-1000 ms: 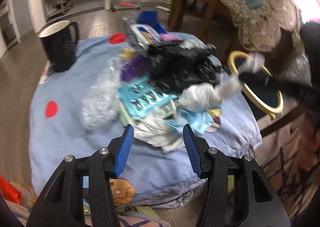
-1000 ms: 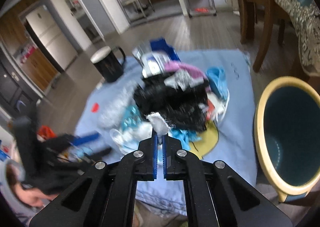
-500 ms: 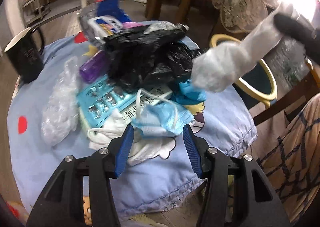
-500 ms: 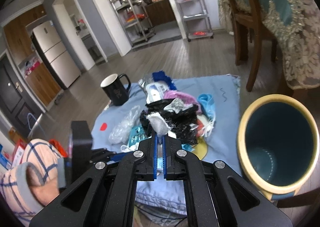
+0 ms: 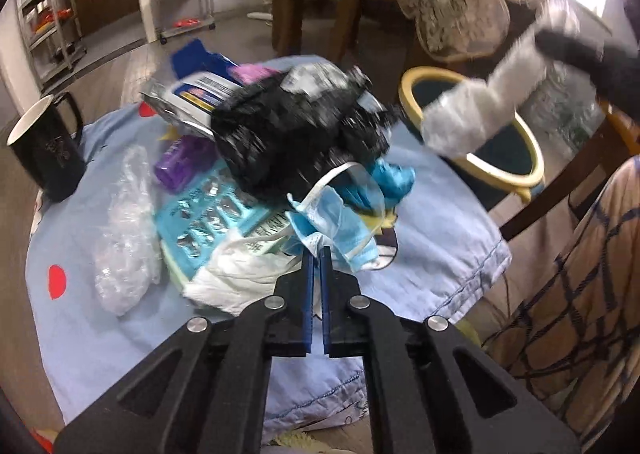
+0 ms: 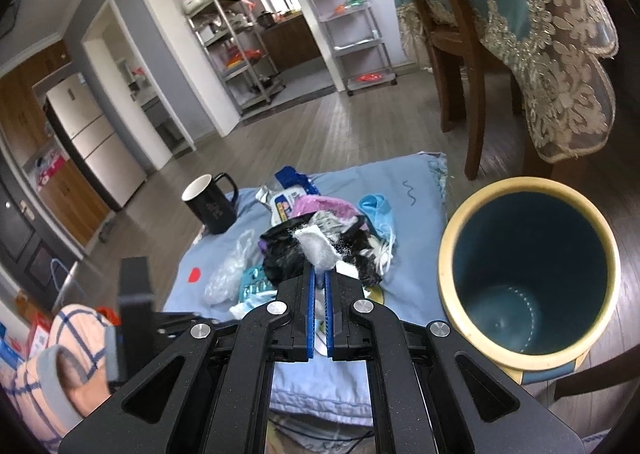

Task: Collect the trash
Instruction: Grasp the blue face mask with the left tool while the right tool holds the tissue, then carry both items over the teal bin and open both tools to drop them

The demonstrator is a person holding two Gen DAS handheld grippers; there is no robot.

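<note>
My right gripper [image 6: 319, 274] pinching a white wad [image 6: 318, 250], bin [image 6: 448, 254] right of it, my left gripper [image 5: 315, 254] just closed on a blue mask [image 5: 340, 222] — grip point blurred.

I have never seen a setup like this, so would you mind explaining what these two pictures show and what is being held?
There is no robot here. A person holds a two-finger gripping tool in each hand, and a wide-angle camera on each tool looks forward along its blue-padded fingers. That is why black arms fill the bottom of both pictures.

One picture comes from the left tool and the other from the right tool. Both look at a blue cloth on the floor, piled with trash: a black bag, clear plastic and wrappers, with a black mug beside them.

The left tool is shut and seems to pinch the edge of a blue face mask. The right tool is shut on a white wad, near a yellow-rimmed bin.
</note>
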